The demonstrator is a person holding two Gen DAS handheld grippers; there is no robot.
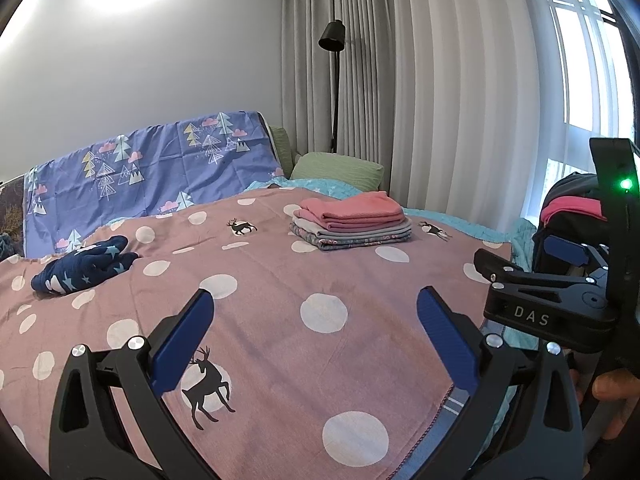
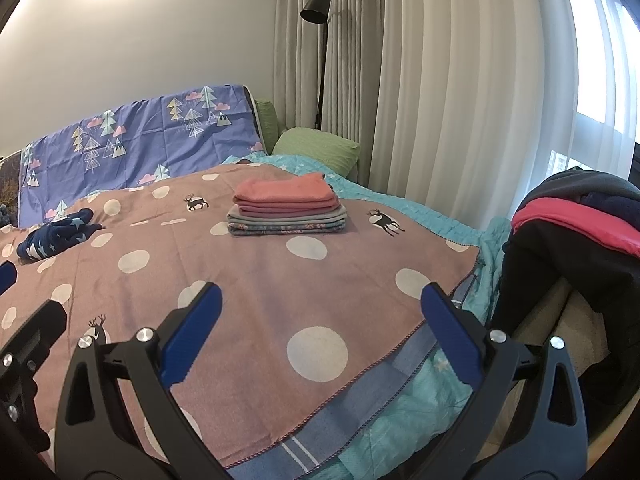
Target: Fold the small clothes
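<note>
Both the left gripper [image 1: 312, 340] and right gripper [image 2: 320, 332] are hovering wide and empty, while the navy garment [image 1: 82, 266] is lying crumpled far left, nearer the left one.

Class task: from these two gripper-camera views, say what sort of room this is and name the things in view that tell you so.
Most likely a home bedroom. A bed under a dotted deer blanket has a green pillow at its head, a black floor lamp stands beside it, and long curtains cover the window.
</note>
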